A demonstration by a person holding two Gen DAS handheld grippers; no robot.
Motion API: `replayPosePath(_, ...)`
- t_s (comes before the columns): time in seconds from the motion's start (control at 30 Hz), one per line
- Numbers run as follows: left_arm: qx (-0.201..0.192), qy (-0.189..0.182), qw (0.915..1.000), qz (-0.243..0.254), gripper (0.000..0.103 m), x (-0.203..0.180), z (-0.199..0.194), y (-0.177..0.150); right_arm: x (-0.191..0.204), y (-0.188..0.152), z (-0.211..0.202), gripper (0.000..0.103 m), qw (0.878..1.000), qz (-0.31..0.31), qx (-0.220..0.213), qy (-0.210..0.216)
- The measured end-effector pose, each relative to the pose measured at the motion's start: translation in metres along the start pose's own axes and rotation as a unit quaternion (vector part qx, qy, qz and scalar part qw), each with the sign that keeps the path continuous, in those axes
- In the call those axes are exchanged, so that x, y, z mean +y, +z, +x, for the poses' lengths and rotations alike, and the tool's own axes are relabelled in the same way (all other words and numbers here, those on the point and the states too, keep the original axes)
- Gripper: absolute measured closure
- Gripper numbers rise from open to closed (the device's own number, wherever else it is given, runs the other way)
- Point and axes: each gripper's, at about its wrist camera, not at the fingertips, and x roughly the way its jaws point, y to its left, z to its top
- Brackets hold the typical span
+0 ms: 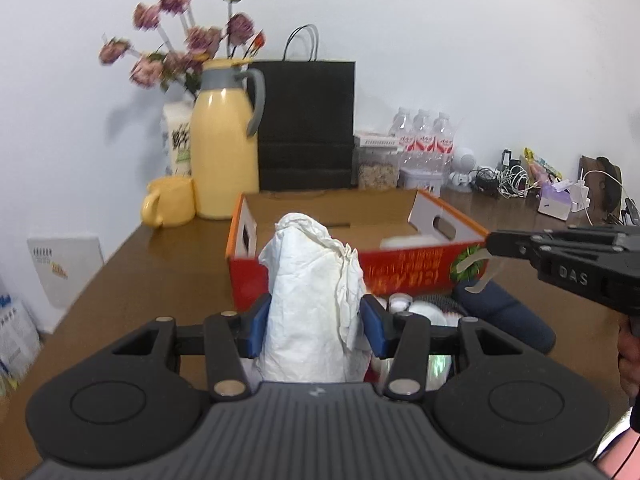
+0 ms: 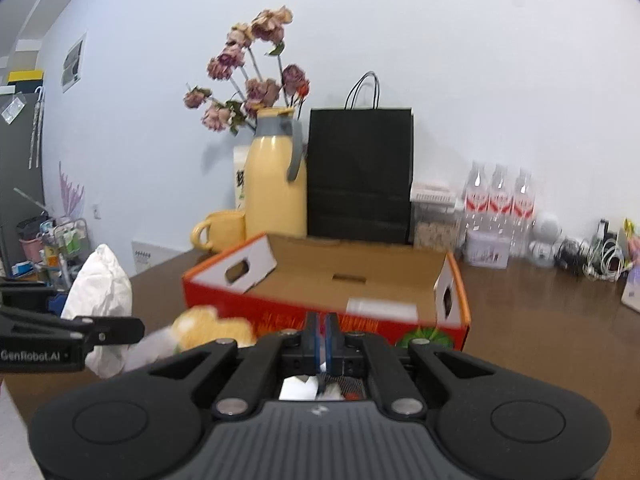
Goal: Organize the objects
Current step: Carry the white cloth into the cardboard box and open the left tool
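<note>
Right, the white crumpled paper bundle [image 1: 316, 300] sits upright between the blue pads [image 1: 256, 330] of the left gripper [image 1: 316, 330], both pads pressing its sides, so it's pinched and carried clear of the brown table [image 1: 132, 280]. It hangs just in front of the open red cardboard box [image 1: 360, 248], the likely drop spot: the box is mostly bare inside, with only a white flat item [image 2: 380, 308] near one end, leaving plenty of room. Gripped low on the body, probably so the soft paper doesn't fold over.

Right gripper [image 2: 322, 344] has its jaws pressed together; from the left wrist view a thin whitish strip or loop [image 1: 478, 268] dangles at its tip, so it looks pinched on that, though what it belongs to I can't tell. Below it lies a dark navy pouch-like thing [image 1: 508, 312] and some white round items [image 1: 424, 312], too hidden to name. A blurred yellow-white object [image 2: 208, 328] sits near the box's front wall in the right wrist view.

Further back, against the wall: a yellow thermos jug [image 1: 224, 148], a yellow mug [image 1: 170, 202], dried roses [image 1: 188, 36], a black paper bag [image 1: 306, 124], water bottles [image 1: 424, 136] and a tangle of cables [image 1: 508, 182], parked out of the working area.
</note>
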Motion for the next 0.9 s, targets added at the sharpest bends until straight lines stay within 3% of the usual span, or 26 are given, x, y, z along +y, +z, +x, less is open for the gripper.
replayPosePath(0.3,0.013,0.011,0.9998,0.002,0.054,-0.004,0.051,0.053,-0.009,0.046,0.054,0.101,1.0,0.001,-0.013,-0.019)
replayPosePath(0.53,0.045,0.044,0.998,-0.006,0.054,-0.005,0.112,0.084,-0.024,0.063,0.108,0.101,0.999,0.008,0.012,-0.036)
replayPosePath(0.9,0.097,0.064,0.993,-0.021,0.054,0.0,0.191,0.091,-0.053,0.064,0.179,0.101,0.996,0.03,0.067,-0.06)
